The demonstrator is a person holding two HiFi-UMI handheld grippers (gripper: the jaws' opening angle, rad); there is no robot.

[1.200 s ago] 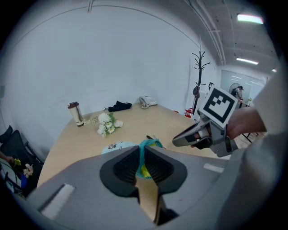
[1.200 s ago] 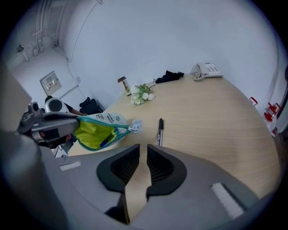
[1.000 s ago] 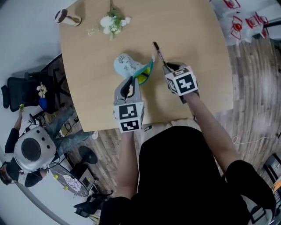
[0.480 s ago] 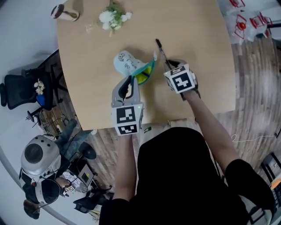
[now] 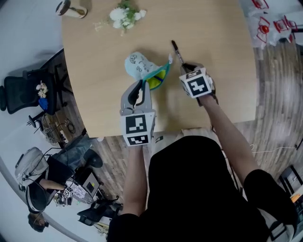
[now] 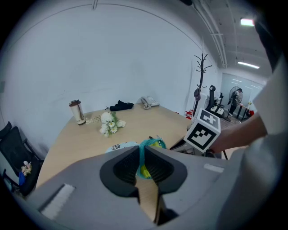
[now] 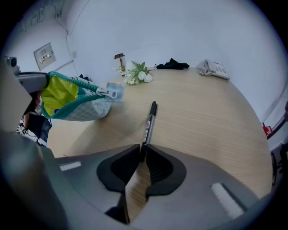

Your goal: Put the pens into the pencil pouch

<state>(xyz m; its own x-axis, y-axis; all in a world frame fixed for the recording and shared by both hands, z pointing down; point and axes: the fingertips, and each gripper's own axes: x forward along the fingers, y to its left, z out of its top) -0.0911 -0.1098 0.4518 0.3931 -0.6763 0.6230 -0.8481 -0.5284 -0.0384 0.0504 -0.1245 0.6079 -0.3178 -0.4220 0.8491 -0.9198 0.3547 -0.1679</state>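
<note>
A light blue pencil pouch (image 5: 138, 66) with a teal rim and yellow lining lies on the wooden table (image 5: 213, 38), its mouth open toward the right. My left gripper (image 5: 142, 88) is shut on the near teal rim (image 6: 151, 143) and holds the mouth up. To the pouch's right, my right gripper (image 5: 185, 66) is shut on the lower end of a black pen (image 5: 176, 51). In the right gripper view the pen (image 7: 149, 122) sticks out forward from the jaws over the tabletop, and the pouch (image 7: 74, 102) hangs open at the left.
White flowers (image 5: 124, 14) and a tumbler (image 5: 69, 8) on its side lie at the table's far left. A black cloth (image 6: 120, 106) and a desk phone (image 6: 151, 102) sit at the far edge. An office chair (image 5: 21, 92) stands left of the table.
My right gripper has sunk a little toward the table with the pen in it. The left gripper has kept its hold on the pouch rim and stayed in place.
</note>
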